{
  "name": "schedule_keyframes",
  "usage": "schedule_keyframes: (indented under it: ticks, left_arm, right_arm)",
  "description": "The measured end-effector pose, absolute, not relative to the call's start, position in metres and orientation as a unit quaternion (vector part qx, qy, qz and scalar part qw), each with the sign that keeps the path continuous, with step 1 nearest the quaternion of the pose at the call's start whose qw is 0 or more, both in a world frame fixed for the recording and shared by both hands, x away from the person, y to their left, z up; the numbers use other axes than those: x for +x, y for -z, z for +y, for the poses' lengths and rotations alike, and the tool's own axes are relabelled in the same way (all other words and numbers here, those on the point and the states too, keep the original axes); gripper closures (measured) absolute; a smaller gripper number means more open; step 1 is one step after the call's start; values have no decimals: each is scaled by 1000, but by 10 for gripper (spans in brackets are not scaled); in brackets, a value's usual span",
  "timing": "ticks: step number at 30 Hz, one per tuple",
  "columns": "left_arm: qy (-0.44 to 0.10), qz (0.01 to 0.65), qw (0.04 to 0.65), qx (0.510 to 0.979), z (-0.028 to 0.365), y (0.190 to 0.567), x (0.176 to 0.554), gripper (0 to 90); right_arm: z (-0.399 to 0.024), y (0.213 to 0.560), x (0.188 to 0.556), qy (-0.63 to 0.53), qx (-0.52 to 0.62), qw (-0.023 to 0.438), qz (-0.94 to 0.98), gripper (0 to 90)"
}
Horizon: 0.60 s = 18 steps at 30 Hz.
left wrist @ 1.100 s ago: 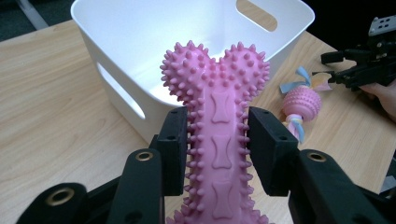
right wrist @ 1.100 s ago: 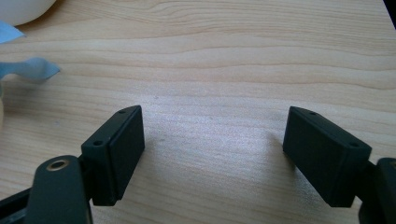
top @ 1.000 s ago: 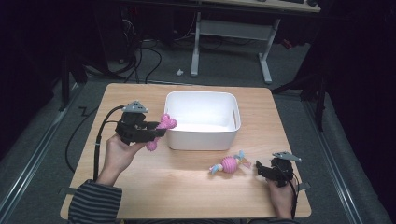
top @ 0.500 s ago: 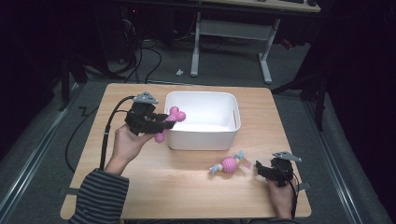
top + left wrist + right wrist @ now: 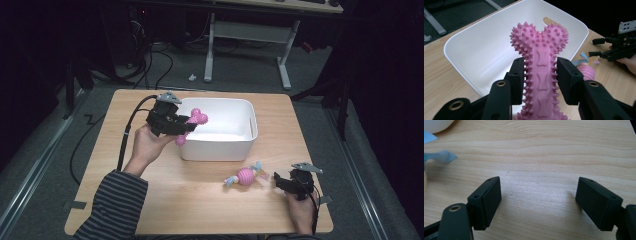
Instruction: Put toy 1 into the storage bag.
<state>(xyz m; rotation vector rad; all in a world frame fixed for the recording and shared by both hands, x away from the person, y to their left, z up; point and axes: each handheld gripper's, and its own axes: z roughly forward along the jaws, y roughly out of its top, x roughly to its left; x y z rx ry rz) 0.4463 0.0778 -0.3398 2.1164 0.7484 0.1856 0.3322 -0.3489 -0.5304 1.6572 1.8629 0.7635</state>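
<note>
Wooden table (image 5: 150, 200): left tongs (image 5: 540, 77) clamp spiky bone (image 5: 541, 62) over tub (image 5: 486, 50); right tongs (image 5: 537, 202) gape.

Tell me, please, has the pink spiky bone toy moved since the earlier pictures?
Yes. The pink spiky bone toy, clamped in the left gripper, has gone from beside the white bin's left wall to over its rim.

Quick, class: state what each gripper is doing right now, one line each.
Left gripper: closed on the pink spiky bone toy, above the white bin.
Right gripper: open, holding nothing.
</note>
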Motion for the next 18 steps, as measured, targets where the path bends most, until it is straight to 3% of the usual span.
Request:
schedule_keyframes:
  ticks: [18]
  left_arm:
    - [-79,288,414,860,50,346,467,596]
  right_arm:
    - [-349,530,332,-283,612,264,690,208]
